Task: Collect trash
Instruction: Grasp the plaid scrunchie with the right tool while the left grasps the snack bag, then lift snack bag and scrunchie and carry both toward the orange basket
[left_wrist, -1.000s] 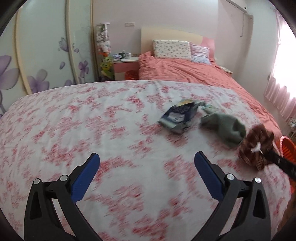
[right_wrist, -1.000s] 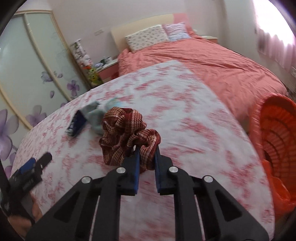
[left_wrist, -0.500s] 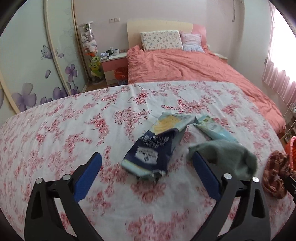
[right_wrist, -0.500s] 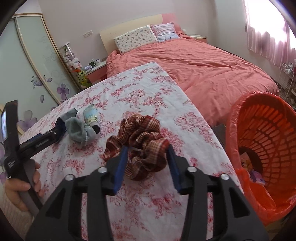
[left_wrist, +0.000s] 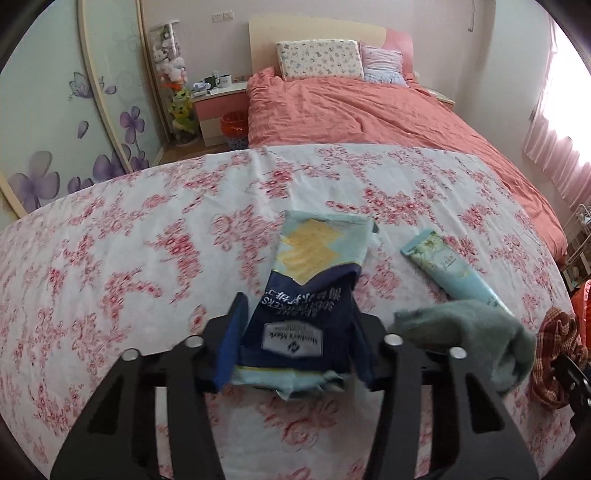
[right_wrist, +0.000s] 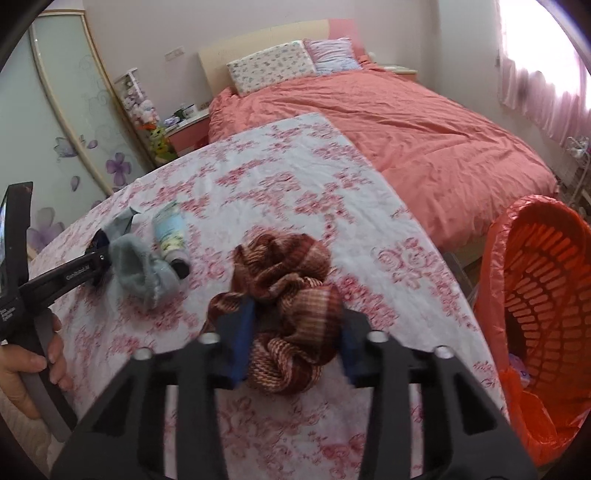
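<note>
A dark blue and yellow snack wrapper (left_wrist: 310, 302) lies on the floral sheet. My left gripper (left_wrist: 297, 347) has both fingers around its near end, closed against it. A pale blue tube (left_wrist: 448, 267) and a grey-green sock (left_wrist: 476, 339) lie to its right. In the right wrist view, my right gripper (right_wrist: 293, 343) stands open around a red plaid scrunchie (right_wrist: 291, 295), which rests on the sheet. The sock (right_wrist: 142, 267) and tube (right_wrist: 170, 230) show at left there. An orange lined basket (right_wrist: 546, 295) stands at right, beside the bed.
The floral sheet (left_wrist: 129, 258) covers the near surface, with a coral bed (left_wrist: 362, 110) behind. A nightstand (left_wrist: 218, 107) and a small red bin (left_wrist: 232, 125) stand at back left. A flowered wardrobe door (left_wrist: 74, 122) is on the left.
My left gripper moved forward onto the wrapper and closed on it. My right gripper opened and let go of the scrunchie, which now lies on the sheet.
</note>
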